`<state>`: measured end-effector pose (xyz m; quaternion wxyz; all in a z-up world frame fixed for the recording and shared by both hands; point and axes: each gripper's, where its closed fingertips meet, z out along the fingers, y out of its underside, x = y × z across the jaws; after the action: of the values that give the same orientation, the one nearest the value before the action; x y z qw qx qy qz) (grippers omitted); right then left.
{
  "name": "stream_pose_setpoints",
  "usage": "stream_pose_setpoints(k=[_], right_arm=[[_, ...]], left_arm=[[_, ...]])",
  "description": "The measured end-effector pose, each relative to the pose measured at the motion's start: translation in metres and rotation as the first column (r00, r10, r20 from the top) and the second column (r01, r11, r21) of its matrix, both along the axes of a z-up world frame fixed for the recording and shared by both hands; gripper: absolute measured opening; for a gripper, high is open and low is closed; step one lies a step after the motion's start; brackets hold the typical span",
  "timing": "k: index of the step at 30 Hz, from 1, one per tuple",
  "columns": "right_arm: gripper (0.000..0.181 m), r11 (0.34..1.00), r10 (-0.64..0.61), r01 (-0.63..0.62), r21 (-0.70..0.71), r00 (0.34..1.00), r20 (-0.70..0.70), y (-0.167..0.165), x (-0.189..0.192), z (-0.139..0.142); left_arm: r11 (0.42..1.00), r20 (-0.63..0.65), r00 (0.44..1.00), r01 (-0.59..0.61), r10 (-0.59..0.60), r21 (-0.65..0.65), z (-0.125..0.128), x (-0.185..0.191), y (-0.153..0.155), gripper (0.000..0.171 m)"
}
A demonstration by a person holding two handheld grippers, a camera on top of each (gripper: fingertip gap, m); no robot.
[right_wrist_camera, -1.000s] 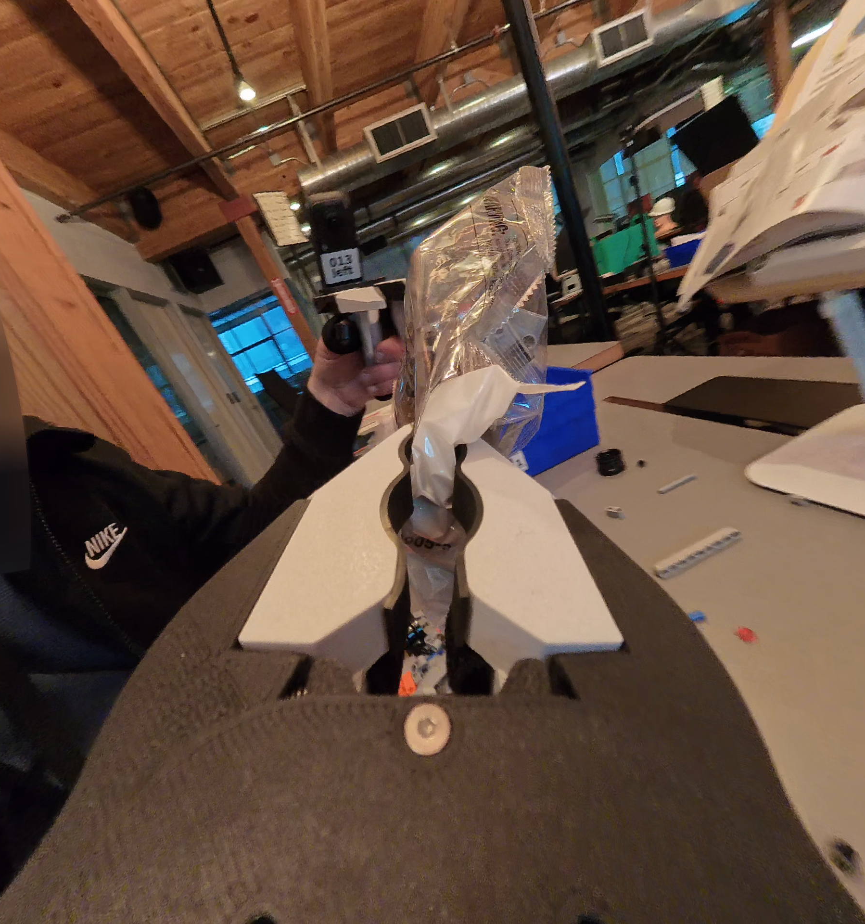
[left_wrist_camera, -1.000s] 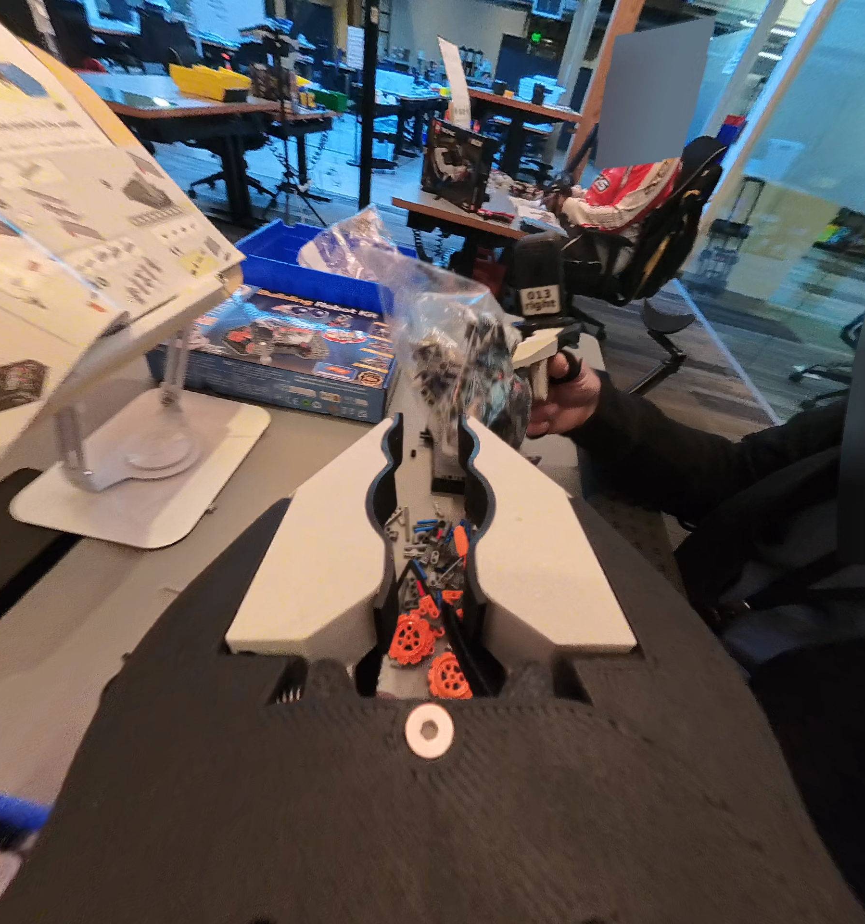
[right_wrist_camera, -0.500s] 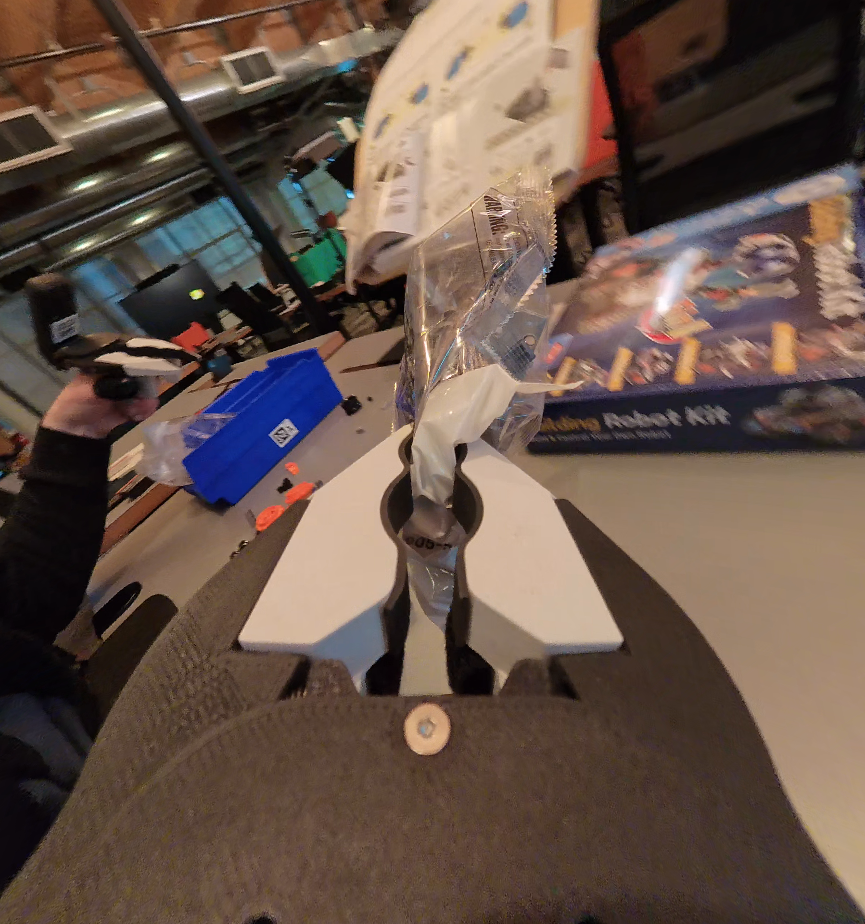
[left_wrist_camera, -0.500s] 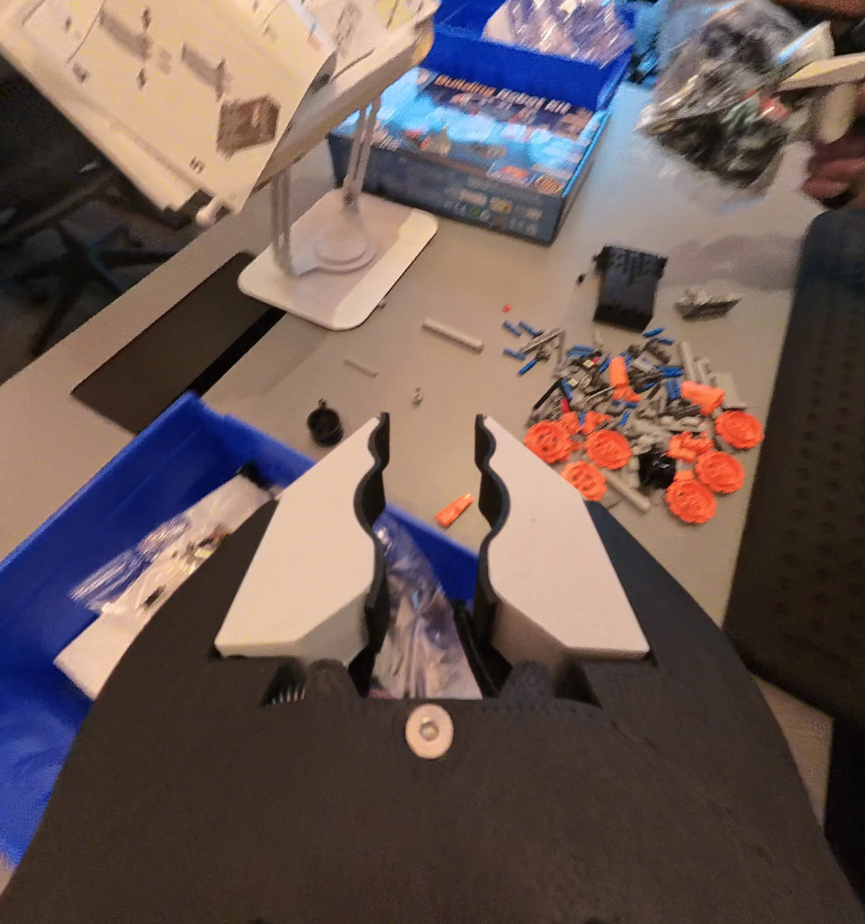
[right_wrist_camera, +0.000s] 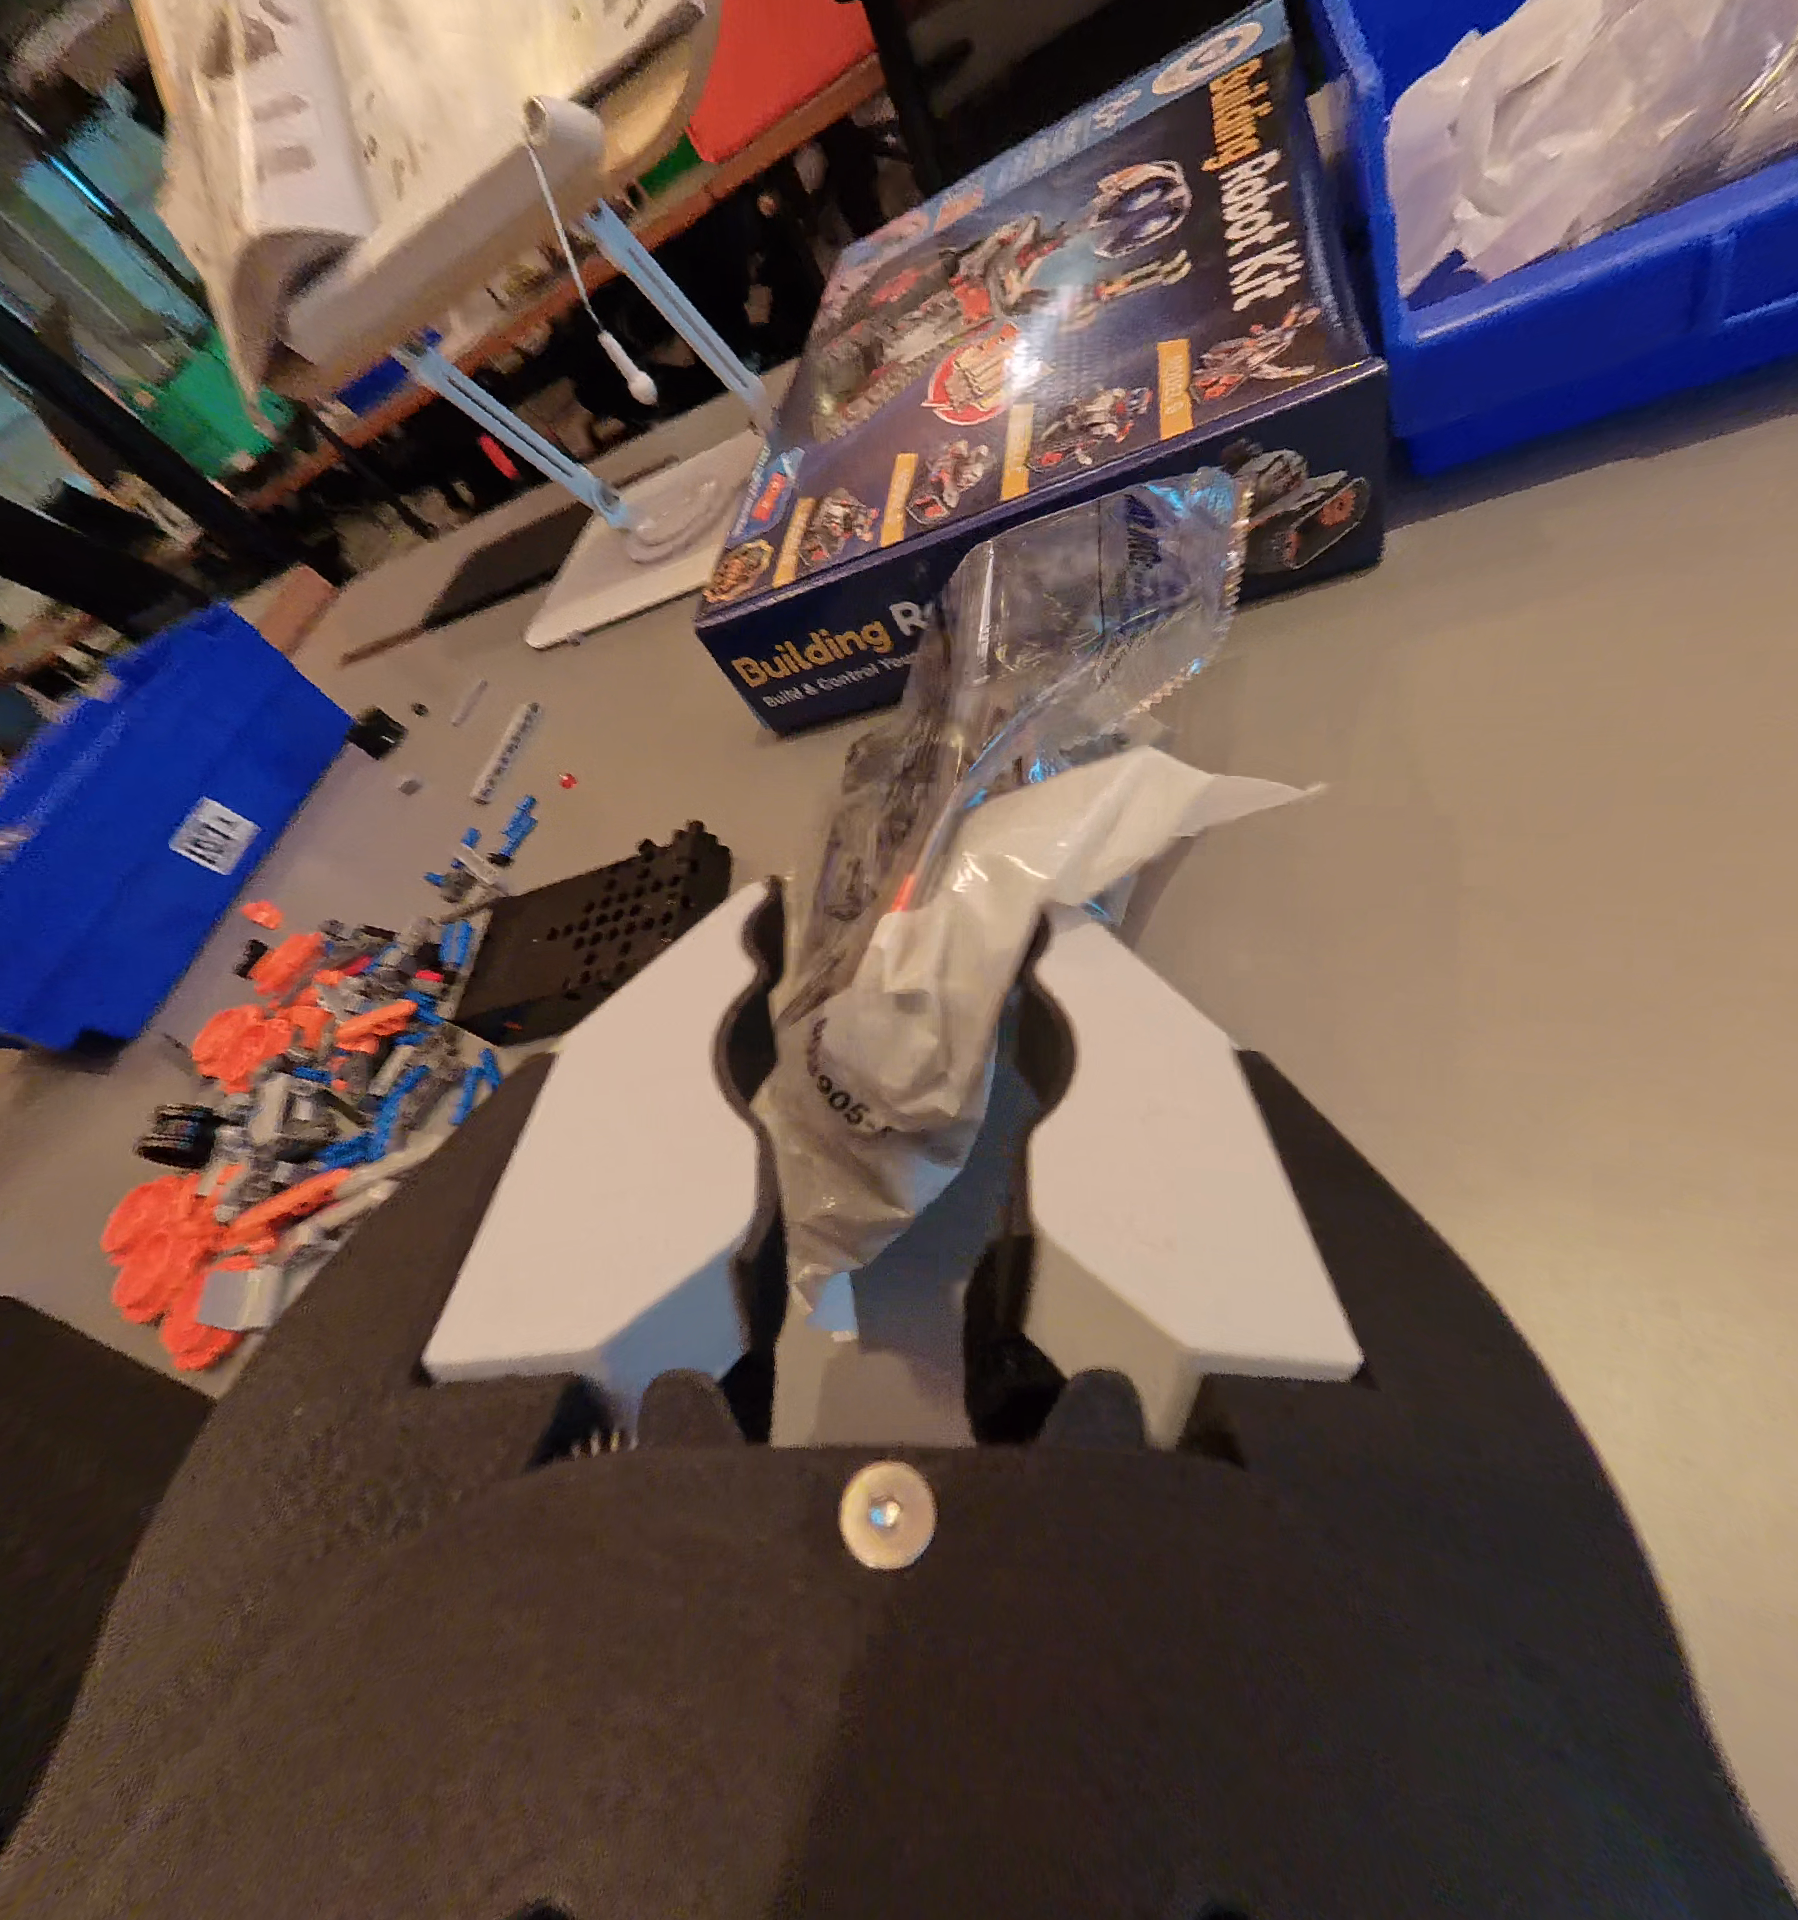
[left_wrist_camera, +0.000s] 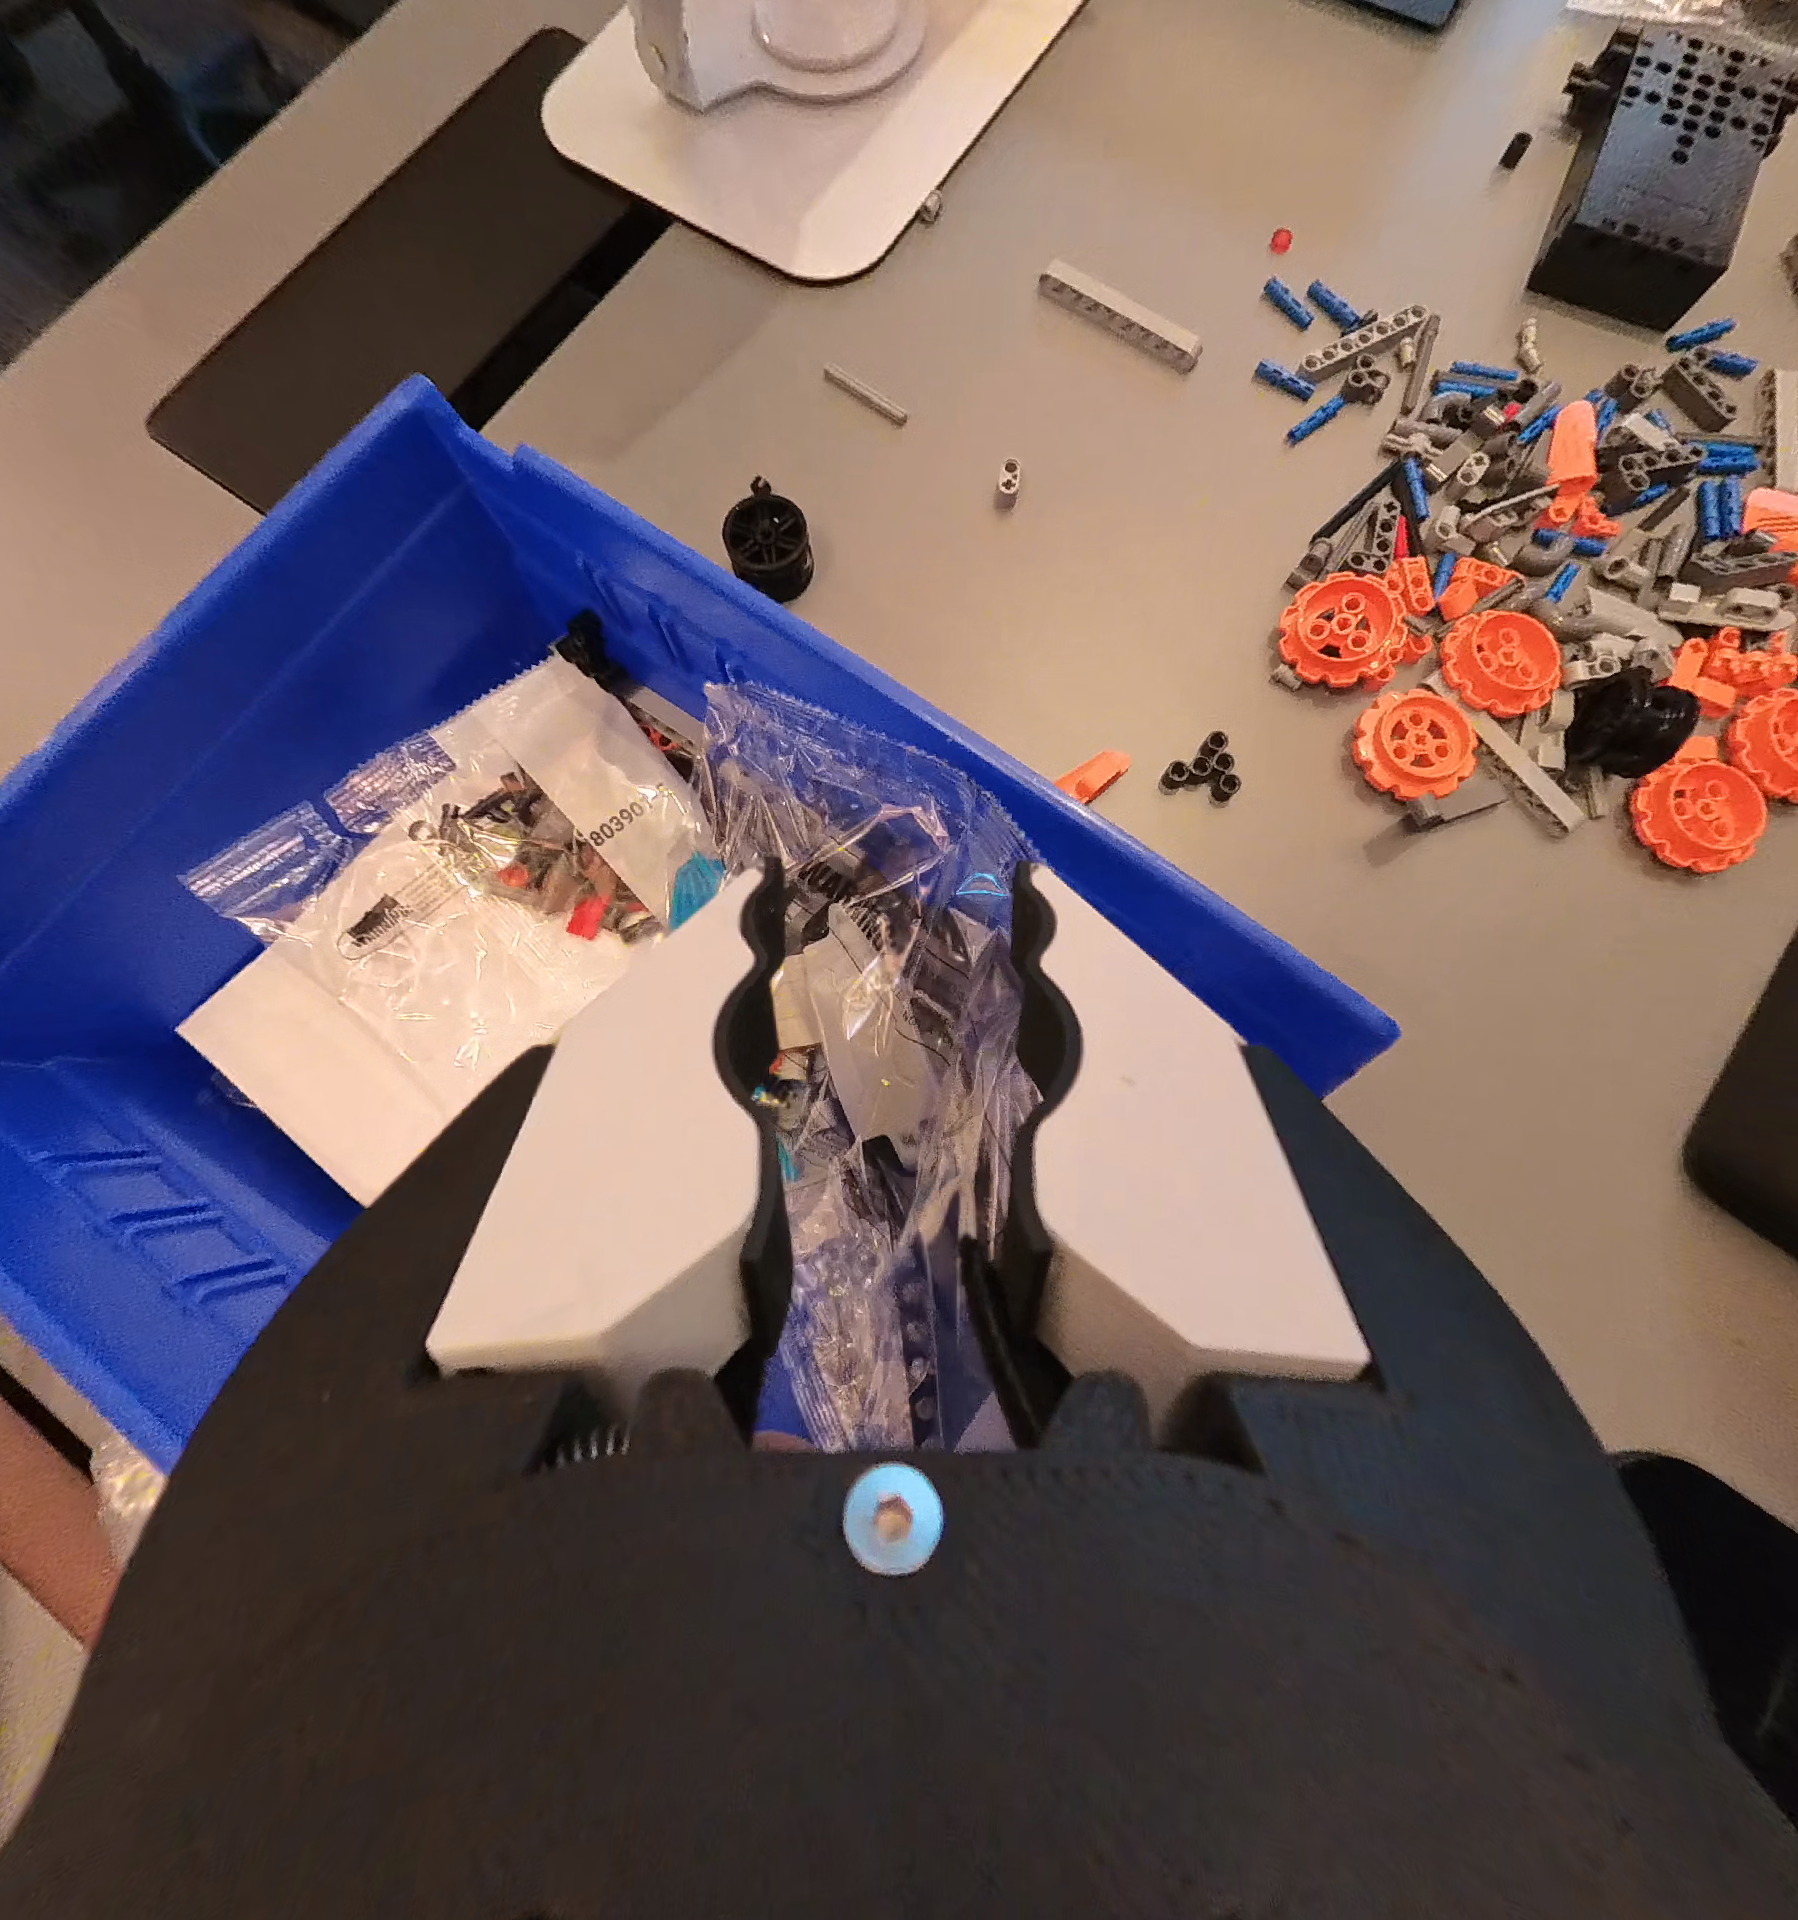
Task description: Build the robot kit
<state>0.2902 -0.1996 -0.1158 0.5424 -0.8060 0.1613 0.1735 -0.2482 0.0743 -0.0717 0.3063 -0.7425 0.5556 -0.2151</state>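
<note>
My left gripper (left_wrist_camera: pixel 895 883) is open and points down into a blue bin (left_wrist_camera: pixel 978 748). A crumpled clear plastic bag (left_wrist_camera: pixel 874 1039) lies in the bin right under the gap between the fingers. A second clear bag with a white label (left_wrist_camera: pixel 479 883) lies beside it to the left. My right gripper (right_wrist_camera: pixel 900 904) is open, low over the grey table. A clear bag of dark small parts (right_wrist_camera: pixel 1030 727) sits loosely between its fingers and leans forward and to the right.
A pile of orange gears and grey and blue pieces (left_wrist_camera: pixel 1560 623) lies right of the bin, with a black perforated block (left_wrist_camera: pixel 1653 177) behind it. In the right wrist view there are a kit box (right_wrist_camera: pixel 1061 364), a second blue bin (right_wrist_camera: pixel 1622 281) and a white booklet stand (right_wrist_camera: pixel 646 540). Between my right fingertips and the black perforated block (left_wrist_camera: pixel 1653 177) there is roughly 20 cm. It turns up in the right wrist view (right_wrist_camera: pixel 528 925) as well.
My left gripper let go of the parts bag, swung left and dropped down over the blue bin. My right gripper came down toward the table with the bag, and its jaws have opened.
</note>
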Motion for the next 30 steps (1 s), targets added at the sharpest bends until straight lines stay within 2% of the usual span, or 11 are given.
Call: stream_pose_setpoints(k=[1,2,3,6,10,13,16,19,22,26,30], right_arm=[[0.056,1.000,-0.001,0.002,-0.029,0.999,0.042,-0.002,0.001,-0.001],[0.060,0.998,0.005,0.000,-0.056,0.997,0.077,-0.003,0.002,-0.002],[0.060,0.997,0.000,0.007,-0.071,0.994,0.109,-0.005,0.004,0.000],[0.068,0.991,-0.027,0.057,-0.120,0.970,0.242,-0.010,0.013,0.001],[0.072,0.981,-0.015,0.083,-0.175,0.933,0.360,-0.015,0.018,0.002],[0.092,0.962,0.029,0.091,-0.258,0.903,0.429,-0.020,0.019,-0.007],[0.098,0.923,0.079,0.138,-0.359,0.846,0.527,-0.030,0.029,-0.017],[0.107,0.894,0.090,0.209,-0.397,0.782,0.616,-0.039,0.040,-0.016],[0.119,0.882,0.072,0.290,-0.370,0.694,0.716,-0.044,0.050,-0.003],[0.114,0.900,0.023,0.315,-0.301,0.656,0.754,-0.042,0.052,0.014],[0.101,0.927,-0.010,0.296,-0.232,0.637,0.771,-0.037,0.046,0.030]], left_arm=[[1.000,-0.010,1.000,0.000,-0.001,-0.007,-0.002,-0.001,0.000,0.043],[1.000,-0.015,1.000,0.000,0.000,-0.013,-0.004,-0.002,-0.001,0.049],[1.000,-0.012,1.000,0.008,-0.009,-0.026,-0.004,-0.002,-0.003,0.056],[0.998,-0.014,0.999,0.037,-0.038,-0.048,-0.005,-0.002,-0.009,0.061],[0.995,-0.037,0.997,0.069,-0.072,-0.072,-0.009,-0.004,-0.016,0.062],[0.994,-0.068,0.994,0.078,-0.083,-0.072,-0.013,-0.006,-0.018,0.057],[0.993,-0.096,0.991,0.082,-0.090,-0.085,-0.019,-0.007,-0.020,0.056],[0.993,-0.124,0.988,0.080,-0.091,-0.088,-0.026,-0.007,-0.019,0.049],[0.990,-0.150,0.982,0.098,-0.113,-0.102,-0.035,-0.007,-0.023,0.031],[0.989,-0.152,0.980,0.113,-0.126,-0.094,-0.039,-0.004,-0.025,0.003],[0.994,-0.142,0.984,0.101,-0.106,-0.041,-0.036,-0.004,-0.019,0.000]])
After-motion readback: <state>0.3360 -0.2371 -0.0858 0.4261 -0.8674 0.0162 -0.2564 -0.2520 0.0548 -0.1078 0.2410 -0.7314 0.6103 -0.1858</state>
